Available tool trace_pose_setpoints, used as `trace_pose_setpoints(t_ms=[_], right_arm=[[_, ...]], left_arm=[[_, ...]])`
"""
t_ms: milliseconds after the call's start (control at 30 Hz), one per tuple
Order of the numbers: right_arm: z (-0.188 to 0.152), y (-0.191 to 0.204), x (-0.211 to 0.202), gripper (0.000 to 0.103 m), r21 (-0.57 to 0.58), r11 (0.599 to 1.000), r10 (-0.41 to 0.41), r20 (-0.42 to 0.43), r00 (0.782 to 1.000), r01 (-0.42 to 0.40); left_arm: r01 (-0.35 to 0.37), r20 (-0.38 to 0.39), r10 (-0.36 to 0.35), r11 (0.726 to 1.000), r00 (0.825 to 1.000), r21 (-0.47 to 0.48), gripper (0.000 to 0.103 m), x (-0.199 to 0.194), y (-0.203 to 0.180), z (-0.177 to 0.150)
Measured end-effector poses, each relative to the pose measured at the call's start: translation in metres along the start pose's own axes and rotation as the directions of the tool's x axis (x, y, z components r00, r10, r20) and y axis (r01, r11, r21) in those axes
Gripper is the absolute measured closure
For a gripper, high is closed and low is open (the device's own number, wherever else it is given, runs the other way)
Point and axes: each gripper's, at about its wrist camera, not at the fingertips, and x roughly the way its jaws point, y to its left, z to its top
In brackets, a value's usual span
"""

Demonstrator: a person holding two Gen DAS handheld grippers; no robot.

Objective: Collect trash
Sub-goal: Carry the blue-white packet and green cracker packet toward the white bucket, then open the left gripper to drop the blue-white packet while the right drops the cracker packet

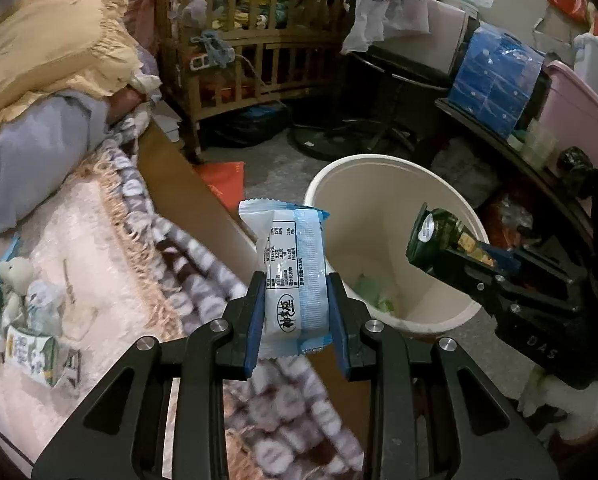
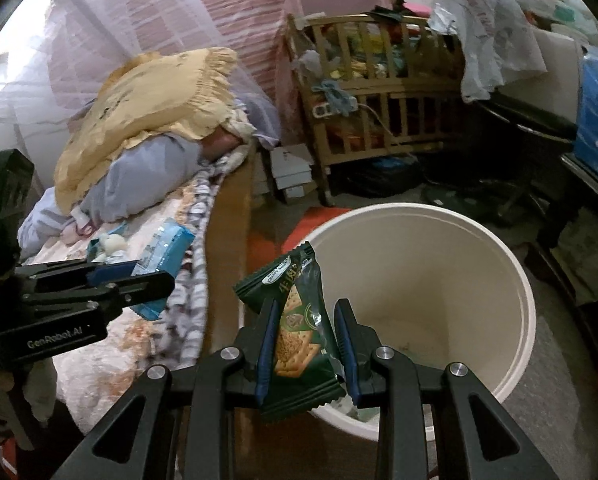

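Beside the bed, on the grey floor: everything below, largest thing first.
Bed: a pink, fuzzy blanket (image 1: 79, 248) with a brown-and-white checked border covers it; a frilled yellow pillow (image 1: 51, 48) lies on a grey-blue bundle at its head.
Cot: a slatted wooden baby cot (image 1: 255, 48) stuffed with clutter stands beyond the bed.
Bin: a round cream plastic waste bin (image 2: 515, 280) stands upright on the floor just beside the bed's edge; some pale green scraps lie at its bottom, though what they are is hard to make out.
Left gripper (image 1: 297, 280): its blue-padded jaws are clamped on a white and light-blue plastic snack packet (image 1: 291, 264), held upright above the bed's edge, next to the bin's rim.
Right gripper (image 2: 309, 320): its jaws are pressed against a dark green cracker wrapper (image 2: 299, 332), held just over the bin's near rim.
Left on the bed: a small green-and-white printed packet (image 1: 39, 356) and a little white soft toy (image 1: 15, 276), lying near each other.
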Motion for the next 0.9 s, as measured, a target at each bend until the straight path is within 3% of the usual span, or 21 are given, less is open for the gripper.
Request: trace_pose_setpoints(t_ms=[400, 900], right_arm=[[-0.004, -0.047, 0.015, 0.075, 0.129, 0.990, -0.053, -0.004, 0.999, 0.053], [-0.006, -0.065, 0.026, 0.075, 0.162, 0.980, -0.114, -0.015, 0.993, 0.115]], left_arm=[[0.065, -0.041, -0.065, 0.998, 0.997, 0.006, 0.076, 0.043, -0.024, 0.020], [0.090, -0.053, -0.090, 0.996, 0.995, 0.003, 0.076, 0.071, -0.036, 0.029]])
